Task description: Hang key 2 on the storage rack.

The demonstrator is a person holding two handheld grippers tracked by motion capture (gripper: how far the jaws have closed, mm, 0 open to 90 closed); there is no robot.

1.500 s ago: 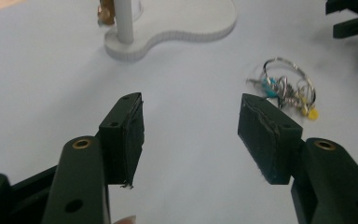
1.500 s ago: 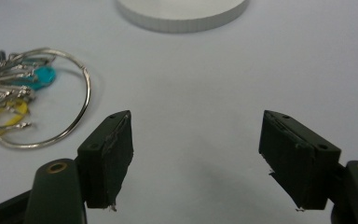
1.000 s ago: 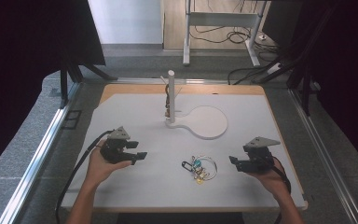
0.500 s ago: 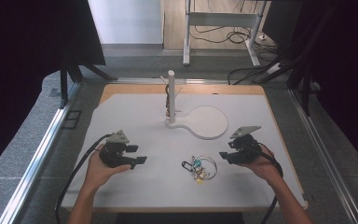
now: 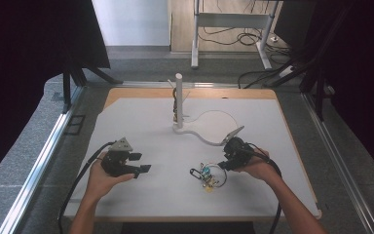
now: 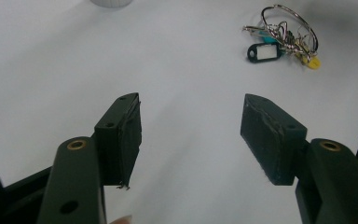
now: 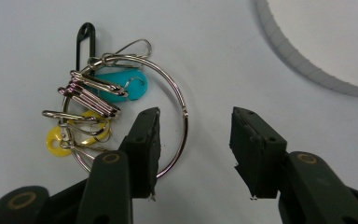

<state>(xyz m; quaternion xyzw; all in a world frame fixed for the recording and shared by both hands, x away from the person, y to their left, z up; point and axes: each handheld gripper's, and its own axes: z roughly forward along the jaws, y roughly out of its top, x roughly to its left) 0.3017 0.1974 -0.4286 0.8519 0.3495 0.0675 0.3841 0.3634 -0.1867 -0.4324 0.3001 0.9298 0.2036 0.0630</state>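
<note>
The key ring lies low and centre in the high view. The right gripper, jaws wide and empty, straddles its wire edge. The left gripper at lower left gapes empty.

So there's a white desk with a white upright post standing toward the far edge, on a flat base that spreads into a round disc. Behind the desk, grey floor, loose cables and metal frame legs.
</note>
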